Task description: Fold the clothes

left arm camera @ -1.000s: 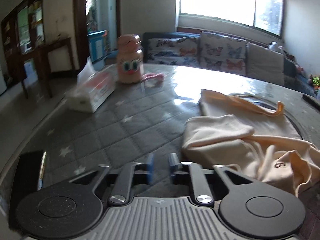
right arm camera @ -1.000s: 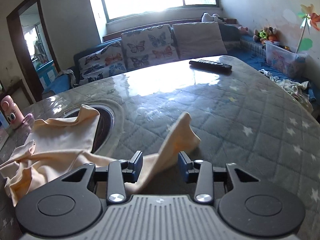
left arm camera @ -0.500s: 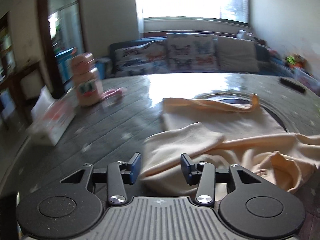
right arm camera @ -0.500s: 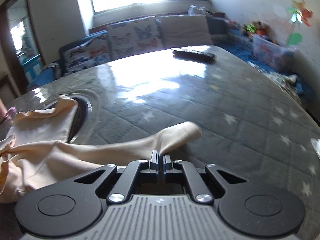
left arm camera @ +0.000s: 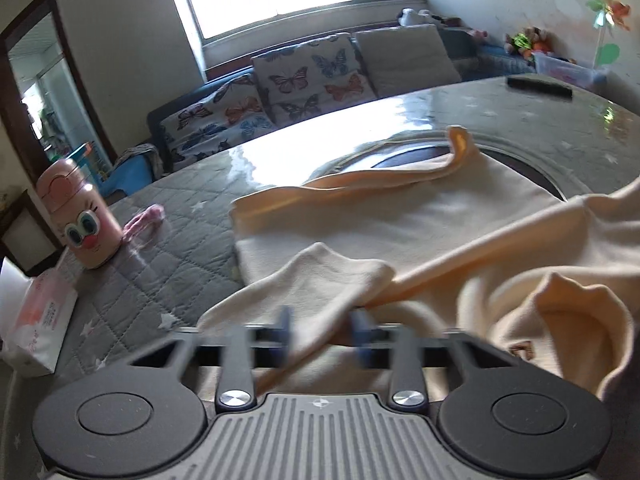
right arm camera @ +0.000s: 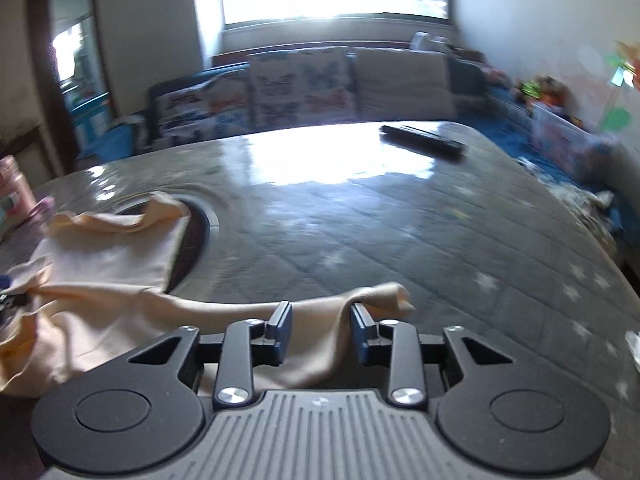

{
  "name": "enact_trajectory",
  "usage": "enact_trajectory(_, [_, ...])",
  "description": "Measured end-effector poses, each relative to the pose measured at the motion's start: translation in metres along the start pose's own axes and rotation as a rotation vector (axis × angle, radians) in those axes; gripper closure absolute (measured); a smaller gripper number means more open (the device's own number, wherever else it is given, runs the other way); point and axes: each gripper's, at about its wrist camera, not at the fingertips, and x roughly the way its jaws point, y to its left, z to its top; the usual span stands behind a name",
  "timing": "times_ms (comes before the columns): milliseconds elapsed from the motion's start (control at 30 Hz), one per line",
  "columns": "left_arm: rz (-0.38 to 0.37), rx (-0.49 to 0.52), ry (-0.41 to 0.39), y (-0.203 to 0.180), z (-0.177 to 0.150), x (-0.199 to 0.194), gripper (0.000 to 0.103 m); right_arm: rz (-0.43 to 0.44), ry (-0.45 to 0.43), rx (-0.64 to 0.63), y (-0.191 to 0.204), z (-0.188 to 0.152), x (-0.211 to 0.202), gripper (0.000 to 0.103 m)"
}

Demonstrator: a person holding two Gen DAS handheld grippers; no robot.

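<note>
1. Mostly spread out, the cream-yellow garment point(left arm camera: 400, 216) lies on the grey quilted table point(left arm camera: 168, 252), its body fairly flat while the near part is bunched into soft folds, and one edge curls up over a dark round inset point(left arm camera: 416, 156) in the tabletop.
2. A sleeve point(left arm camera: 320, 280) reaches toward the left gripper point(left arm camera: 325, 330); its jaws have just been closing, with the sleeve's cloth between the blurred blue pads, which stand apart and not yet pressed together.
3. In the right wrist view another sleeve point(right arm camera: 372, 298) stretches across the table to the right gripper point(right arm camera: 320, 330); its jaws have just been opening, and the cloth drapes loosely between the separated pads.
4. A small brown mark point(left arm camera: 522, 350) shows on the crumpled part.
5. Farther off stand a pink bottle with a cartoon face point(left arm camera: 82, 220), a tissue pack point(left arm camera: 38, 320) and a black remote point(right arm camera: 422, 142).
6. Behind the table is a sofa with butterfly cushions point(left arm camera: 304, 80).
</note>
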Motion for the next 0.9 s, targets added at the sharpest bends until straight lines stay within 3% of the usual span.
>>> enact_trajectory(100, [0.023, -0.1, -0.024, 0.023, 0.0, -0.008, 0.099, 0.067, 0.0, -0.058, 0.02, 0.005, 0.003, 0.067])
enact_trajectory(300, [0.165, -0.299, -0.081, 0.08, -0.01, -0.039, 0.1, 0.2, 0.017, -0.168, 0.063, 0.007, 0.014, 0.063])
enact_trajectory(467, [0.258, -0.459, -0.071, 0.124, -0.036, -0.069, 0.1, 0.312, 0.046, -0.251, 0.1, 0.008, 0.024, 0.063])
enact_trajectory(767, [0.317, -0.567, -0.016, 0.149, -0.073, -0.087, 0.1, 0.552, 0.096, -0.366, 0.161, 0.006, 0.024, 0.063])
enact_trajectory(900, [0.316, -0.571, -0.023, 0.148, -0.072, -0.087, 0.1, 0.558, 0.085, -0.475, 0.19, -0.002, 0.021, 0.063])
